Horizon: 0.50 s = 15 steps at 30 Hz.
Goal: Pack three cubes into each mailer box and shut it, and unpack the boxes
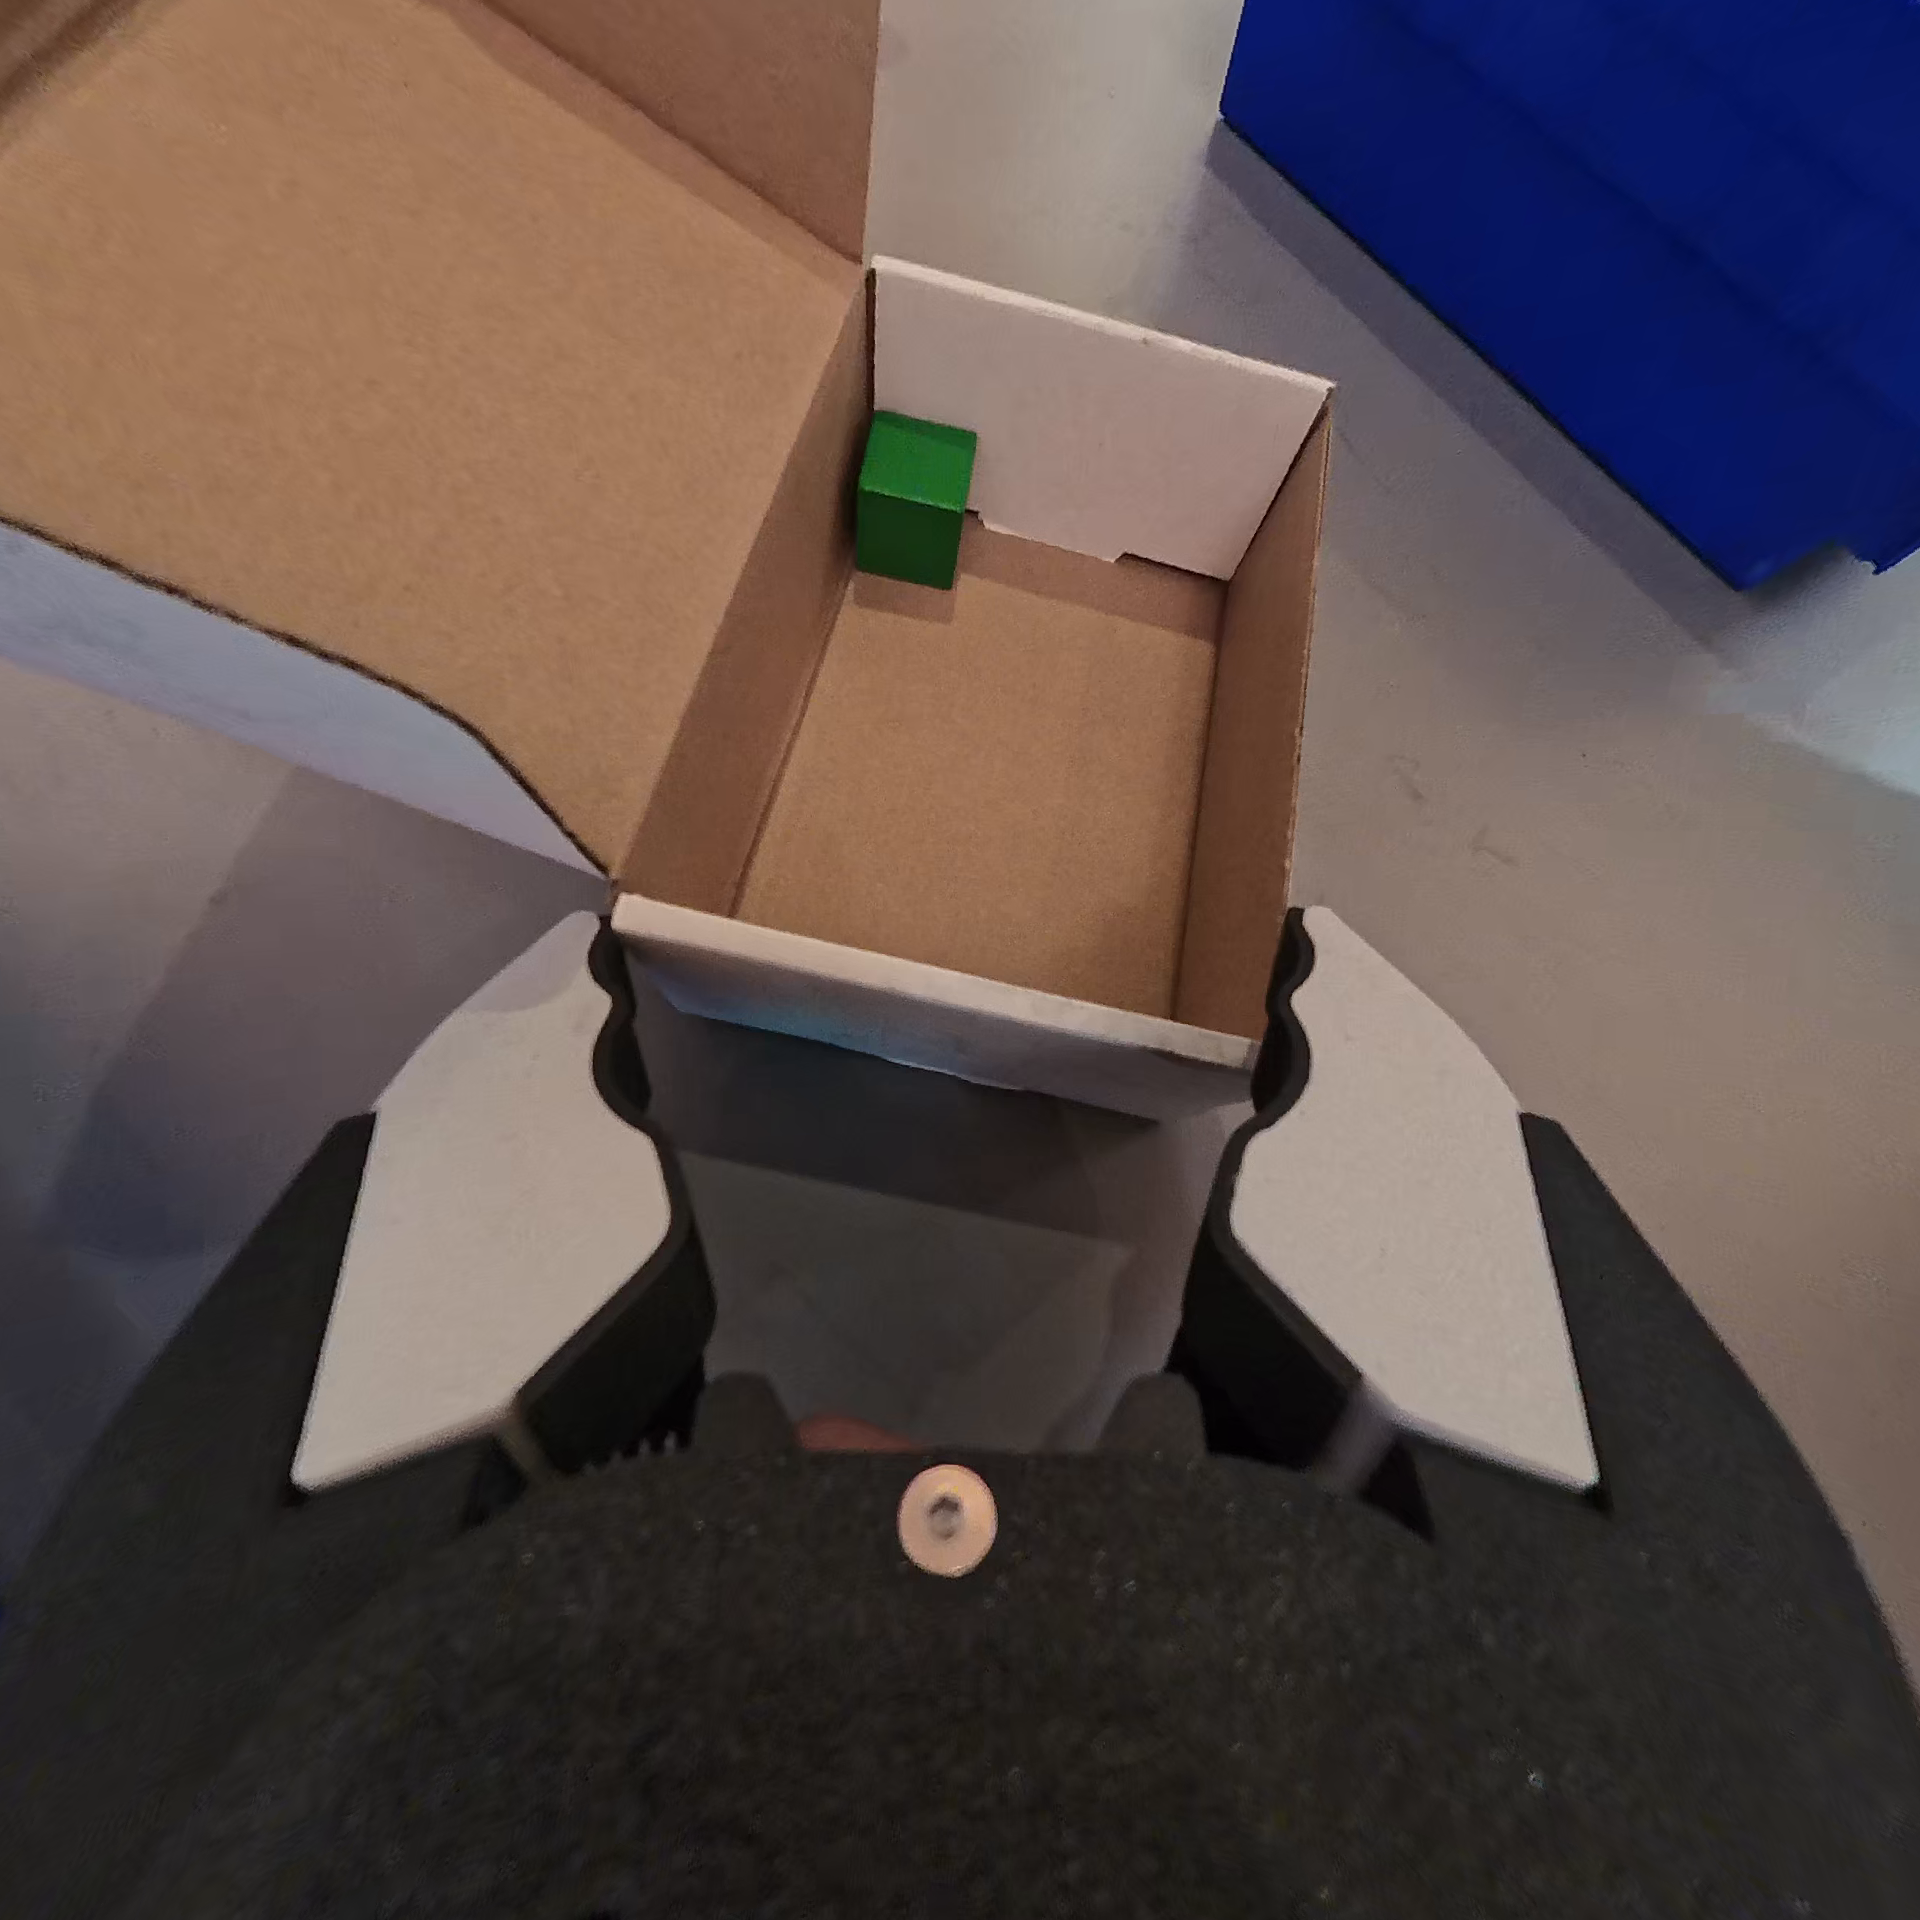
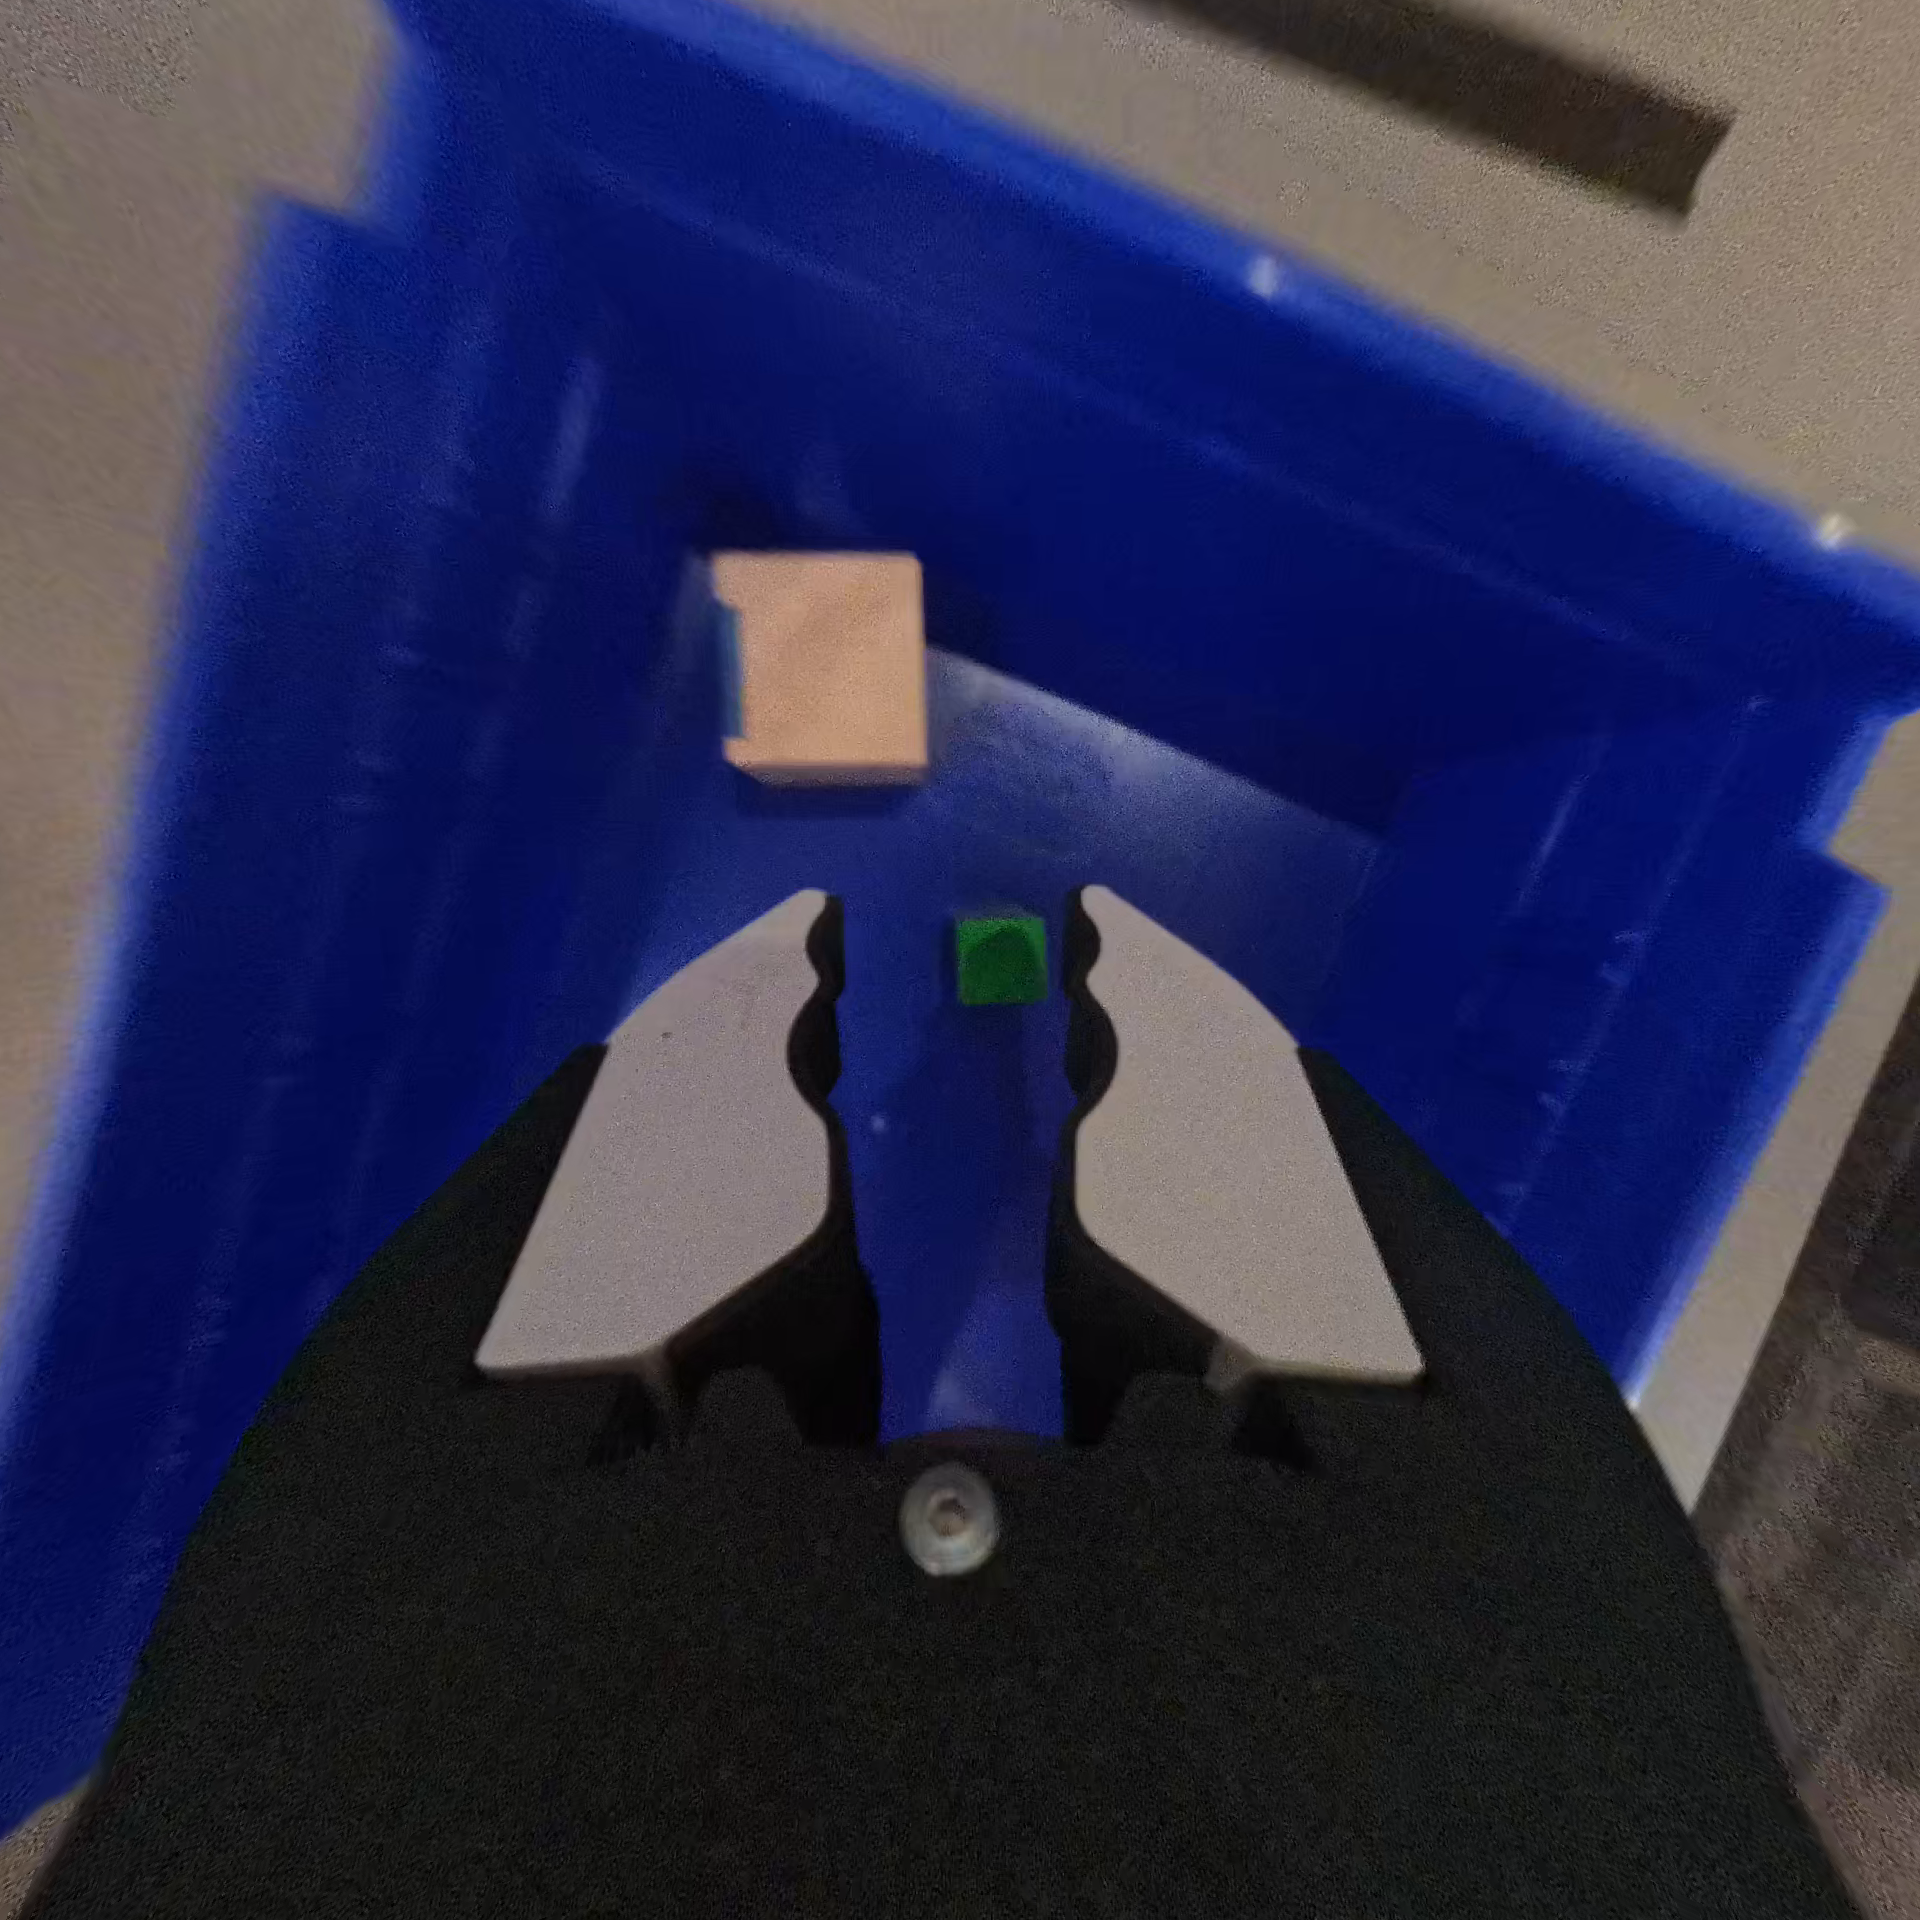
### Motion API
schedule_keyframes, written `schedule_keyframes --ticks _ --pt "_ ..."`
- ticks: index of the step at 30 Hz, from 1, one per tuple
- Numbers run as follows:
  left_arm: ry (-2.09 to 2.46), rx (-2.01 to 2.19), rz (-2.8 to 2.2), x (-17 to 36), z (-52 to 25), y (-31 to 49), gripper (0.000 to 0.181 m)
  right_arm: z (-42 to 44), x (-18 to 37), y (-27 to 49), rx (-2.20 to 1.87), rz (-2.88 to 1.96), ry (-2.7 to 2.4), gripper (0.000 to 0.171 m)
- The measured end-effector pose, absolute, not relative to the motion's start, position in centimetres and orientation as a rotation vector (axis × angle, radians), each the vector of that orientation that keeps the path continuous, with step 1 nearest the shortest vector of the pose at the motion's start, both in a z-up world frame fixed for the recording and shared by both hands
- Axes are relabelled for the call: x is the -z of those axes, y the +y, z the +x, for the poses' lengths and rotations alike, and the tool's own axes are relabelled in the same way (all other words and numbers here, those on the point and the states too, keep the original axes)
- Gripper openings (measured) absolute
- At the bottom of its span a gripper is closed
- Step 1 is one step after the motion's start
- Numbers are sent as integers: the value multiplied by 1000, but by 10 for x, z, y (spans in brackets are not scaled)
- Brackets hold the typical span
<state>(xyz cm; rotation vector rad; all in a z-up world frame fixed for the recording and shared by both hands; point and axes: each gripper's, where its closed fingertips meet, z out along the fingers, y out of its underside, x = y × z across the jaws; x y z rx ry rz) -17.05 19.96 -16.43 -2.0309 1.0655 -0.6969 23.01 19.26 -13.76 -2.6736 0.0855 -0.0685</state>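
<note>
Left gripper point(image 1: 951, 1003) gaping wide, straddling mailer box point(image 1: 935, 1023) near wall, gripping nothing; green cube point(image 1: 912, 504) sitting in far corner. Right gripper point(image 2: 954, 935) parted, empty, hovering over blue bin point(image 2: 1195, 499); second green cube point(image 2: 997, 961) lying off-centre between fingers, so closing risks knocking it aside.

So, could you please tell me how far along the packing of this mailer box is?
Done: one green cube sits in the far left corner of the open mailer box. In hand: the left tool brackets the box's near wall; the open right tool hovers over a green cube in the blue bin. Left: two cubes, then shutting the box.
</note>
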Motion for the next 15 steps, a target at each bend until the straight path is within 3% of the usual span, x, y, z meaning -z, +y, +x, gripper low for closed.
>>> schedule_keyframes --ticks 4,6,11,15 --pt "1066 696 -2033 164 -171 200 114 122 39 216 -30 -2360 -167 35" --pt "1067 696 -2035 164 -171 199 114 34 29 216 -181 -2308 -394 36" --pt "1057 681 -2047 164 -174 198 114 -91 111 220 -188 -2501 -764 56" --pt "1052 680 -2046 164 -175 196 114 -104 154 246 62 -2527 -906 48"
